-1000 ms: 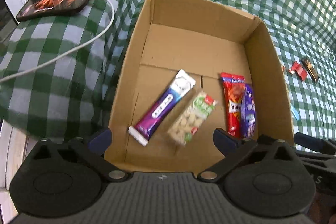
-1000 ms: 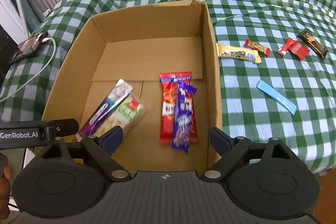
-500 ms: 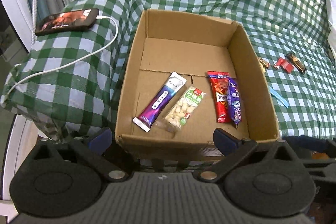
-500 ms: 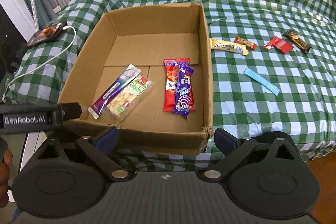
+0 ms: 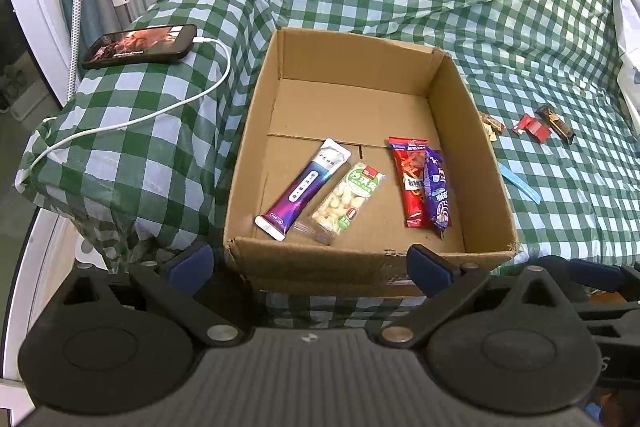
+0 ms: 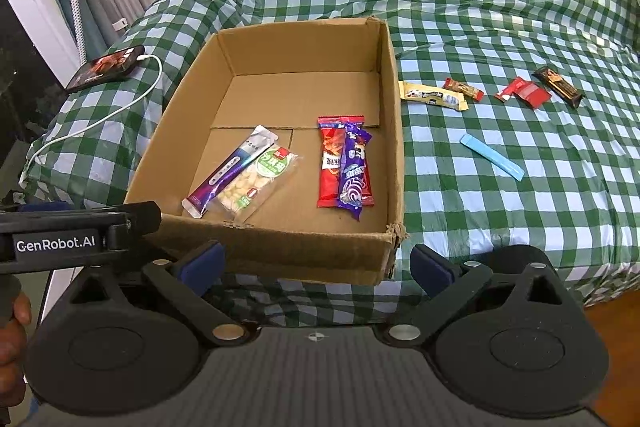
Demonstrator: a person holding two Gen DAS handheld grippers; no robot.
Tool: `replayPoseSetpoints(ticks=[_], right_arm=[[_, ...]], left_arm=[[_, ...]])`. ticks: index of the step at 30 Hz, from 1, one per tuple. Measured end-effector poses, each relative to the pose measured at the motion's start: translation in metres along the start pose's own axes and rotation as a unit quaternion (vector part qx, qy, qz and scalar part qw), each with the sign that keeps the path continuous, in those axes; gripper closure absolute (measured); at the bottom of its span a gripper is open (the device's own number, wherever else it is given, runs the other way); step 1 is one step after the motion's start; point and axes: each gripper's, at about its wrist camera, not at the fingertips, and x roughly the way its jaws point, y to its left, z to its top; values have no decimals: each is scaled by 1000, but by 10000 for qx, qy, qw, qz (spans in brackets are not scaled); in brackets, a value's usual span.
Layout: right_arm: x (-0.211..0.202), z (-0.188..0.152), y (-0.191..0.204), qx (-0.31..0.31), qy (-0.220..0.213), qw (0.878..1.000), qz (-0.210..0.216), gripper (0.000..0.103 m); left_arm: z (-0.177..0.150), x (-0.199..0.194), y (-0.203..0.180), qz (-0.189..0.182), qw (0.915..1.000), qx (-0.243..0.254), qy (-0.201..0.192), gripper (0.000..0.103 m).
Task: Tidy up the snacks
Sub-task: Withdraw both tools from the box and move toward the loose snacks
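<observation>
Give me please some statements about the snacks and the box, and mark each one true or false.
1. Four snacks lie inside the cardboard box. True.
2. The blue stick packet lies inside the box. False: it lies on the checked cloth, outside the box.
3. The purple wrapper partly overlaps the red wrapper. True.
4. The right hand-held gripper grips a snack. False: it is open and holds nothing.
5. The phone has a white cable plugged in. True.
</observation>
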Motion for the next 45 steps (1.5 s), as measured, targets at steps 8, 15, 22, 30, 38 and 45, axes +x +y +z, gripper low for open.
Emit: replayPoseSetpoints(ticks=[8,15,22,30,38,45], right_arm=[[1,-4,-3,92,90,9999,4,4],[8,-6,-4,134,283,9995,4,4],[18,-7,-5,176,476,9987,26,4],[24,-9,-8,207,622,9978,38,4],[30,-10,-7,187,731,9971,36,4],[34,-10,-6,169,818,9965,18,4]], left_arm=[[-3,2,-1,-5,9999,-14,123,0],[-5,16,3,-60,9988,-129,468,0],[-5,23,0,-17,9986,-7,528,0],[-6,33,0,-71,9974,-75,720,0],[-8,38,0,-86,9965,-86,825,0],[-9,45,0,-126,9952,-131,962,0]])
